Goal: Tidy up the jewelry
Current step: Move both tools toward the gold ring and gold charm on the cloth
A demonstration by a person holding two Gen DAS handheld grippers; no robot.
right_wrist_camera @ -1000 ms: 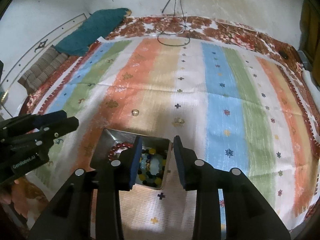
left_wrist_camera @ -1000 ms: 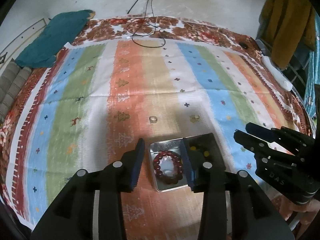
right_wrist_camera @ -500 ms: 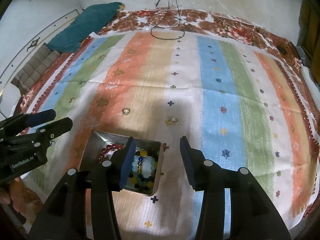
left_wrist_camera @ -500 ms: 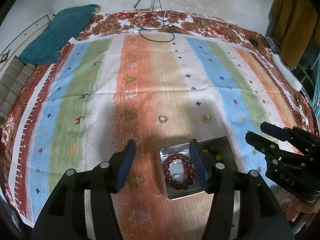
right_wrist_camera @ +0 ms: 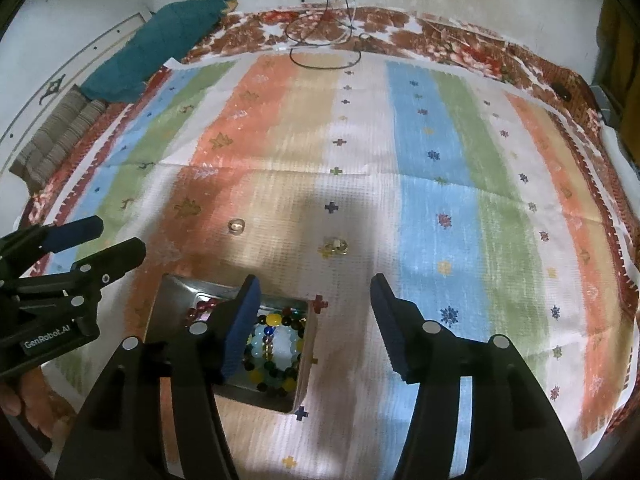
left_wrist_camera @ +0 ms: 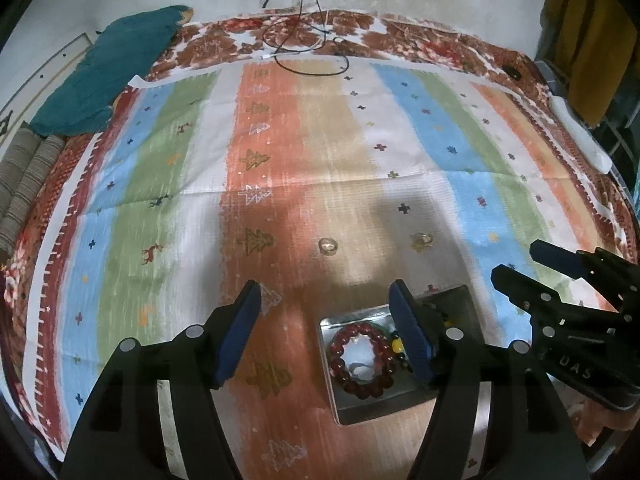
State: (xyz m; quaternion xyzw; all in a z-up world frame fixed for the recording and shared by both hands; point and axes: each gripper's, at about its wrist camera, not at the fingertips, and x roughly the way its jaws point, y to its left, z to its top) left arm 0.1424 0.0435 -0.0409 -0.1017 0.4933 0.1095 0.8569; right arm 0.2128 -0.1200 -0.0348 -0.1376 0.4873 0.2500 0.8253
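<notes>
A small metal tin (left_wrist_camera: 362,407) (right_wrist_camera: 176,300) sits on the striped cloth near me. In it lie a dark red bead bracelet (left_wrist_camera: 362,362) and a multicoloured bead bracelet (right_wrist_camera: 276,354). A silver ring (left_wrist_camera: 328,246) (right_wrist_camera: 236,225) and a gold ring (left_wrist_camera: 422,240) (right_wrist_camera: 335,247) lie on the cloth beyond the tin. My left gripper (left_wrist_camera: 326,330) is open and empty, above the tin's left side. My right gripper (right_wrist_camera: 314,326) is open and empty, above the tin's right edge. Each gripper shows in the other's view, the right gripper (left_wrist_camera: 540,276) and the left gripper (right_wrist_camera: 100,248).
The striped cloth (left_wrist_camera: 280,160) covers a bed with a brown floral cover. A teal cloth (left_wrist_camera: 108,80) lies at the far left corner. Black cables (left_wrist_camera: 304,44) lie at the far edge. A white object (left_wrist_camera: 580,136) lies along the right edge.
Both grippers have opened wider and drawn back and up from the tin. The multicoloured bracelet now lies free in the tin.
</notes>
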